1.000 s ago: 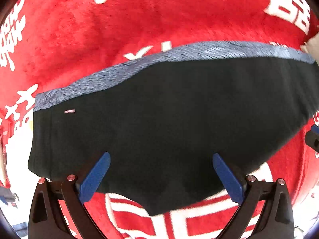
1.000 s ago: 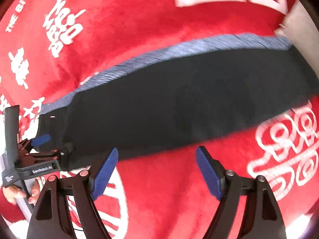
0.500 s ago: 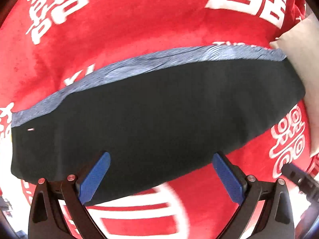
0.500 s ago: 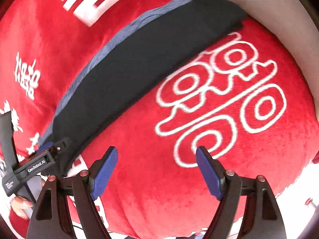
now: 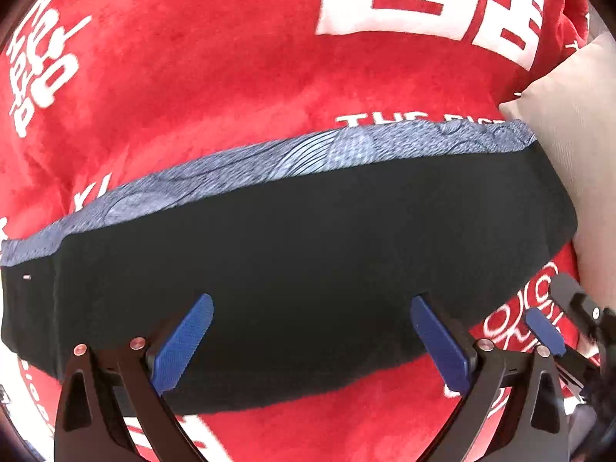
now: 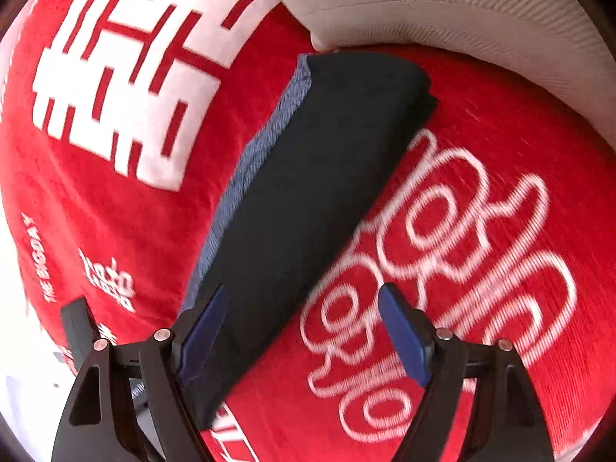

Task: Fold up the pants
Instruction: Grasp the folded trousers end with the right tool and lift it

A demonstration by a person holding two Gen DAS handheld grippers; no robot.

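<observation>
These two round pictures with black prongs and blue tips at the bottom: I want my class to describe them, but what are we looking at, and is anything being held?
No robot here: a person carries a two-finger tool in each hand, each with a fisheye camera looking along its fingers. The left view shows the left hand-held gripper open above the black pants, already folded into a long strip with a blue-grey patterned edge. The right view shows the right hand-held gripper, also open, over one end of the pants. They lie on a red blanket with white lettering, beside a beige cushion. Neither gripper holds anything.

Open red blanket (image 5: 231,96) around the pants (image 5: 308,269); grey pillow (image 5: 577,134) against their end.
</observation>
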